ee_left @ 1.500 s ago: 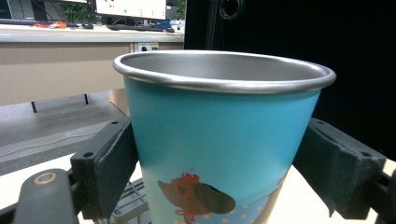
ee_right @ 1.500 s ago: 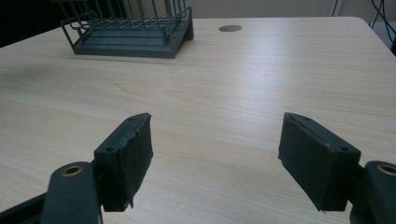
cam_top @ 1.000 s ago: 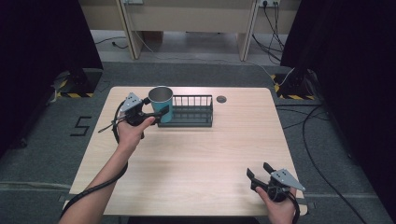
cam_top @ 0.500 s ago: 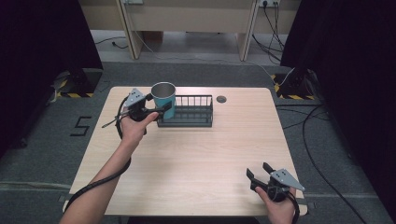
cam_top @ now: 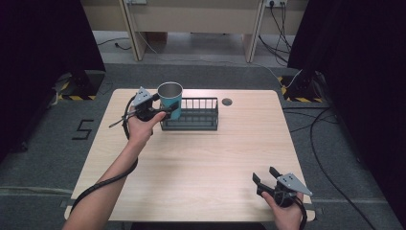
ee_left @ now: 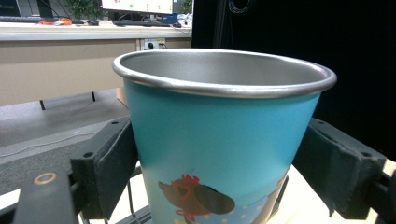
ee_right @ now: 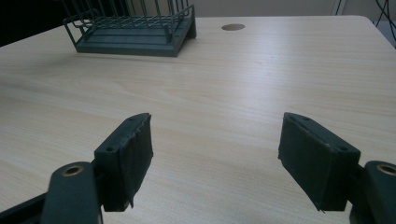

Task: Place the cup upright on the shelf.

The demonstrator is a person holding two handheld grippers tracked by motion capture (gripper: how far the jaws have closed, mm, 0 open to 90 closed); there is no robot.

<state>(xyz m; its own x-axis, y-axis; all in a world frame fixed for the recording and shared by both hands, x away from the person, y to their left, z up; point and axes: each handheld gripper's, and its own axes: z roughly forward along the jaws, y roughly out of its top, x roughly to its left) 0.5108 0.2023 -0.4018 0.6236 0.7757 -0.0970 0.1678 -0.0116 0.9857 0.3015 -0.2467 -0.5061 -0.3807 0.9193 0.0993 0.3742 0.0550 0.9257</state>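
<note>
A teal metal cup (cam_top: 171, 98) with a steel rim and a cartoon print stands upright at the left end of a dark wire rack (cam_top: 194, 115). My left gripper (cam_top: 167, 111) is shut on the cup's lower wall. In the left gripper view the cup (ee_left: 224, 135) sits close between both black pads (ee_left: 109, 163), with rack wire just below it. I cannot tell whether the cup rests on anything. My right gripper (cam_top: 265, 175) is open near the table's front right corner, and its jaws (ee_right: 217, 154) stand wide apart over bare wood. The rack (ee_right: 133, 30) lies far ahead of it.
The wooden table (cam_top: 201, 158) has a round cable hole (cam_top: 227, 101) behind the rack, also seen from the right gripper (ee_right: 233, 27). Grey floor with cables and dark curtains surround the table.
My left gripper has carried the cup a little up and to the right, over the rack's left end. The right gripper has stayed still and open.
</note>
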